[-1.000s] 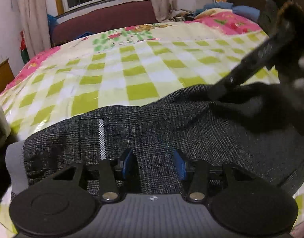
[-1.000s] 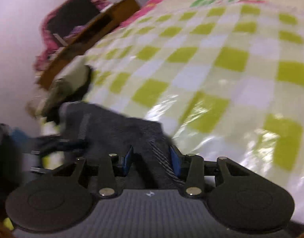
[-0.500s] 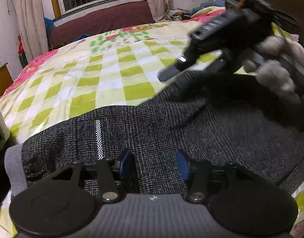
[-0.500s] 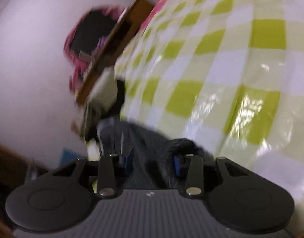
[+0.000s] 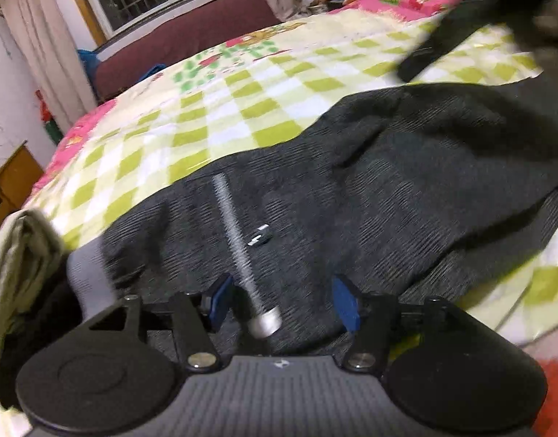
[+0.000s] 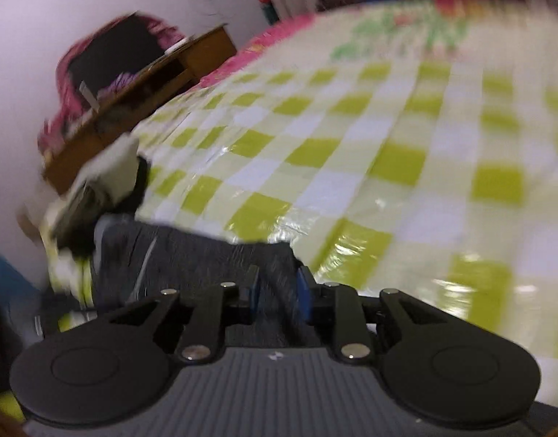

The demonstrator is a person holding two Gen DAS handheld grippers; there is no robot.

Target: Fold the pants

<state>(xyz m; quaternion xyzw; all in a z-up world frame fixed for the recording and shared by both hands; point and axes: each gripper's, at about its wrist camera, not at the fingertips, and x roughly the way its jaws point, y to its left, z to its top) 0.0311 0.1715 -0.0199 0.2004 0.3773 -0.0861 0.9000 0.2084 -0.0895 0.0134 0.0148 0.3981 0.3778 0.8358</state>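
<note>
Dark grey pants (image 5: 406,189) lie on a green-and-white checked bed cover (image 5: 242,102), with a light grey waistband at the left and a white stripe running toward my left gripper (image 5: 284,300). My left gripper hovers open over the pants. My right gripper (image 6: 277,291) is shut on a fold of the pants (image 6: 206,255) and holds it above the cover (image 6: 388,145). The right gripper's dark, blurred body (image 5: 461,22) shows at the upper right in the left wrist view.
A pile of folded clothes (image 5: 20,255) lies at the bed's left edge, also in the right wrist view (image 6: 100,182). A wooden desk (image 6: 140,87) stands beside the bed. A dark red headboard (image 5: 191,40) and window are at the back.
My left gripper has opened wider and let go of the pants, tilting. My right gripper has carried its fold of fabric across and lowered, now looking over the bed.
</note>
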